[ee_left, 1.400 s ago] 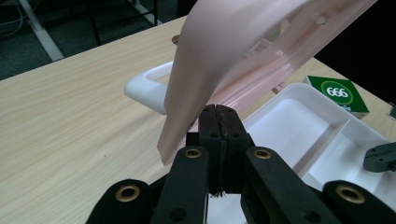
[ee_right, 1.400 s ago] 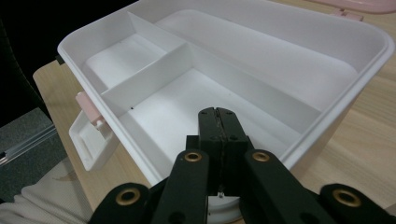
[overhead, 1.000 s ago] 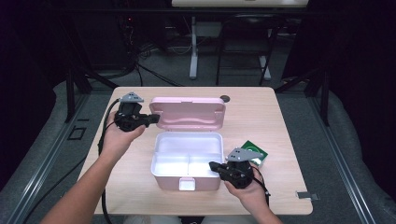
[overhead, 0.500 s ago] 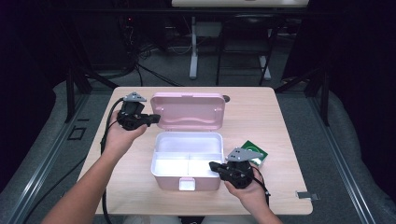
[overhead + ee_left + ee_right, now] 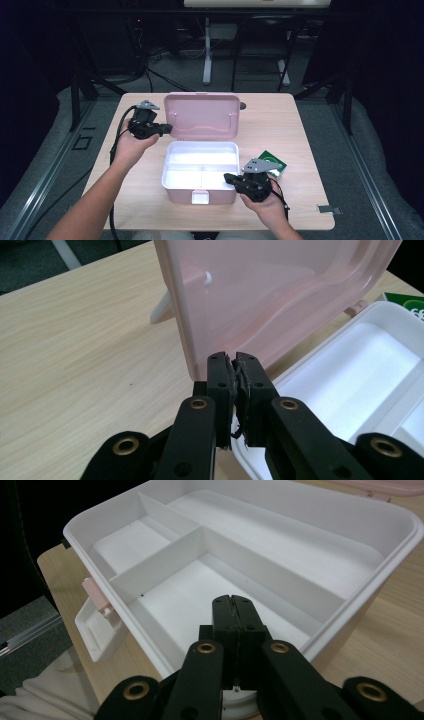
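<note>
- My left gripper (image 5: 167, 129) sits at the left edge of the pink lid (image 5: 202, 116), which stands nearly upright behind the box (image 5: 200, 171).
- In the left gripper view its jaws have just been opening a little; a thin gap shows between the pads, and I can't tell whether they still pinch the lid's edge (image 5: 186, 335) right in front of them.
- My right gripper (image 5: 229, 177) rests over the box's right front corner, jaws pressed together with nothing between them.
- The white box (image 5: 280, 555) sits open in the middle of the table (image 5: 280, 120), its compartments bare.
- A green packet (image 5: 272, 164) lies just right of the box, beside my right hand (image 5: 267, 202).
</note>
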Motion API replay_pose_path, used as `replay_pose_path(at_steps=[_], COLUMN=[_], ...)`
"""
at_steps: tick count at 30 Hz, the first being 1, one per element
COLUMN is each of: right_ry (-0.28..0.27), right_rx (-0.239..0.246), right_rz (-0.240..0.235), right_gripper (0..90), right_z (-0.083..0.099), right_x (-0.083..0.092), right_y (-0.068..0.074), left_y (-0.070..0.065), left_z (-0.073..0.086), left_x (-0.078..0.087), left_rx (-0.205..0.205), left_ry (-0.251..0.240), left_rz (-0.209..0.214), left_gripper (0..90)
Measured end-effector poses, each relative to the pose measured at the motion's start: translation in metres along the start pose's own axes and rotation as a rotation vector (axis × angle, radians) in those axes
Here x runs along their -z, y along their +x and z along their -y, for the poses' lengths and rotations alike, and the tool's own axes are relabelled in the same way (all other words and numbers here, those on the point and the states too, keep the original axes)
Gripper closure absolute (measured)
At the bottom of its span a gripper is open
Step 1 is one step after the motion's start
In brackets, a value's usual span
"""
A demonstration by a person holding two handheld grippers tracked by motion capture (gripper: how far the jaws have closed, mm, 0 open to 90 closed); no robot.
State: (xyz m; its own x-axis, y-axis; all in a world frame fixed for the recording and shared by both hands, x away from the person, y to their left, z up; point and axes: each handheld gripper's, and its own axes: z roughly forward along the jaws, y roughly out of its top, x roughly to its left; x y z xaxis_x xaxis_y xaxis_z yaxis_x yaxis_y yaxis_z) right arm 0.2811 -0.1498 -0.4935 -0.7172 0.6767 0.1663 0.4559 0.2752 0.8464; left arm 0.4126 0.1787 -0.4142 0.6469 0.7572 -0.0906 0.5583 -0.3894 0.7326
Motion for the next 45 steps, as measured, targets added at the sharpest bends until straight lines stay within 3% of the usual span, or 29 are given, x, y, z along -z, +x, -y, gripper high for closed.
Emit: replay_pose_path(at_steps=[10,17,24,31,36,45], right_ry=[-0.003,-0.007,-0.009,-0.007,-0.031,-0.094], right_rx=[0.006,0.007,0.003,0.013,0.022,-0.04], right_rz=[0.006,0.005,-0.001,-0.023,-0.013,0.025], right_gripper=[90.0,90.0,89.6,79.8,78.2,70.5], right_z=[0.0,0.001,0.001,-0.001,-0.007,-0.011], right_x=[0.0,0.0,0.0,0.0,0.008,0.027], right_y=[0.001,0.0,0.0,0.002,0.002,-0.02], left_y=[0.011,0.02,0.026,0.027,0.023,0.013], left_z=[0.009,0.017,0.022,0.026,0.025,0.019], left_x=[-0.001,0.001,0.009,0.018,0.023,0.025], left_rx=[0.024,0.031,0.02,-0.021,-0.093,-0.18], left_ry=[0.042,0.072,0.091,0.116,0.171,0.219], left_rz=[0.003,-0.012,-0.017,-0.023,-0.043,-0.014], left_gripper=[75.8,63.7,61.7,61.5,62.1,64.0])
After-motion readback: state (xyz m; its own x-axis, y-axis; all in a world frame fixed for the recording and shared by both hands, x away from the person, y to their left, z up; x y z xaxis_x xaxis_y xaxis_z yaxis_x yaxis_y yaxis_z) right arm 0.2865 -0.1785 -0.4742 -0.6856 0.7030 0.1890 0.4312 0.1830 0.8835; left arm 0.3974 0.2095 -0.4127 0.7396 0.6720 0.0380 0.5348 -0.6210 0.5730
